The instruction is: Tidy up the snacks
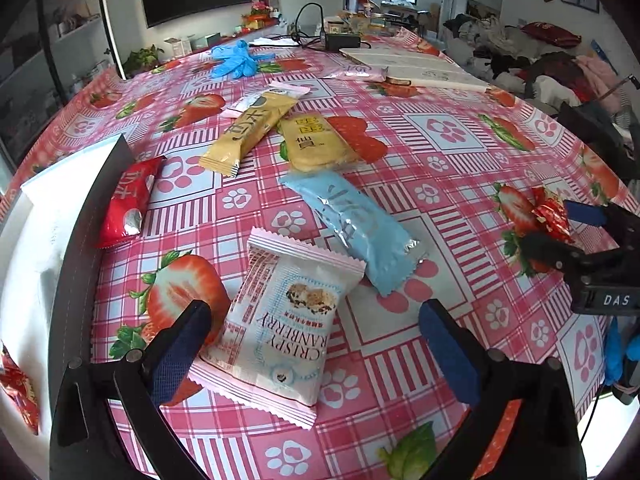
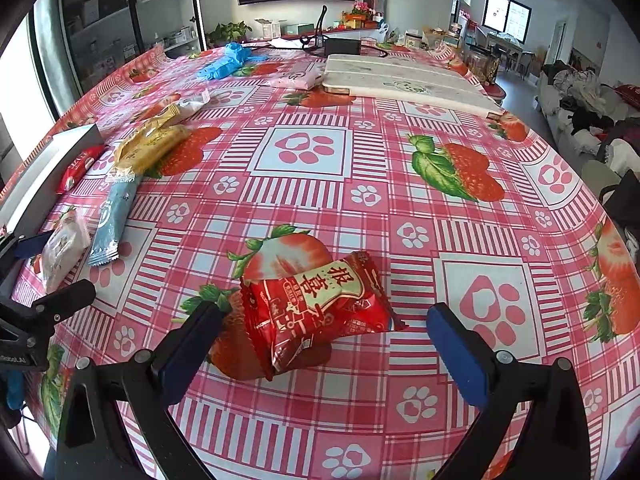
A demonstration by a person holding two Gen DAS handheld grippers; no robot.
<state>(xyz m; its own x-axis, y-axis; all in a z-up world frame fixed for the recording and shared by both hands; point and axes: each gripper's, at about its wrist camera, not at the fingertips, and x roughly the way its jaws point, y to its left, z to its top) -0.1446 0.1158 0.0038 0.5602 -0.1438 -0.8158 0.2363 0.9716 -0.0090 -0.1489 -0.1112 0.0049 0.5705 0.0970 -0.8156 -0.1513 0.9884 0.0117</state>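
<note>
The left tongs [image 1: 316, 344] stand as wide as they go, hanging tilted down over the worktop [image 1: 452, 184] with nothing gripped. The white cranberry packet [image 1: 280, 332] lies flat between the blue pads; the left pad [image 1: 180, 356] is at or over its near corner, though whether it touches cannot be told, and the right pad [image 1: 448, 356] is well clear of it. To pick it well, I judge the tongs should come down square across the packet's narrow width, low enough to catch the body and not just the crimped edge, then close gently so the contents are not crushed.

The right tongs [image 2: 324, 344] are likewise spread wide and hold nothing. The red packet [image 2: 316, 316] sits between their pads, closer to the left one, puffed and slightly raised at its far end. Centring over it before closing would stop it from sliding sideways.

Just beyond the left tongs lies the light blue bar [image 1: 352, 228], its near end almost at the cranberry packet's far corner; a careless lift could drag it. Beyond that are a yellow packet [image 1: 316, 144] and a yellow bar [image 1: 248, 132]. To the left of the left tongs, a second red packet [image 1: 128, 200] rests against the edge of a white bin [image 1: 64, 168], which is probably where the snacks go. Far back lie blue gloves [image 1: 236, 60].
</note>
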